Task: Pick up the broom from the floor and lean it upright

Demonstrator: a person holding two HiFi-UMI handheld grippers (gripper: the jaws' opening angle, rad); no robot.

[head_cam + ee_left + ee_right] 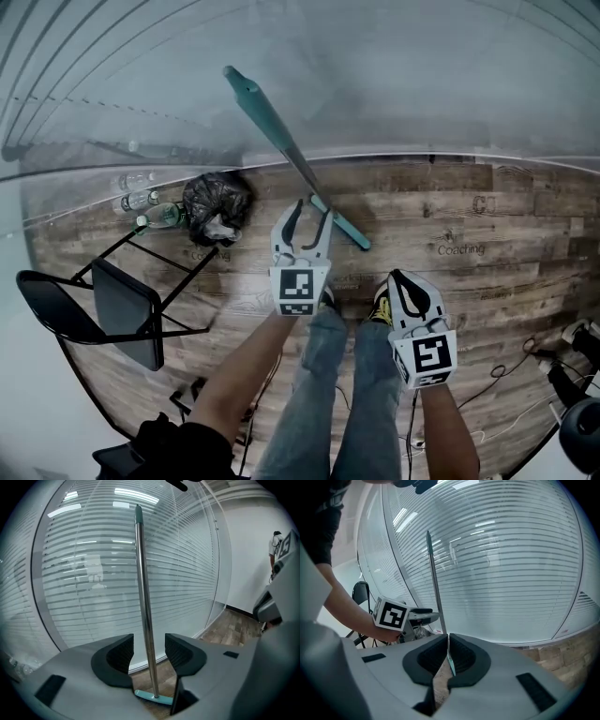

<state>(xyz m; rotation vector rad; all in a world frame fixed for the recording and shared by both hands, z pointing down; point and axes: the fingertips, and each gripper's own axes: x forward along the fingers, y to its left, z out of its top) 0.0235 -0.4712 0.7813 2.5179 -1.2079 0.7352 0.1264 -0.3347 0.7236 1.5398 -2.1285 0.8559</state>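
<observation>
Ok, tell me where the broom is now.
In the head view, upper centre: the broom leans upright against the glass wall, its handle between the open jaws of the left gripper, a black bag to its left.

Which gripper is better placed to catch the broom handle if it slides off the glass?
Left, likely. The left gripper has its open jaws either side of the broom handle, pads not touching; closing would grip it. The right gripper is shut, back by the person's shoe, off the broom.
</observation>
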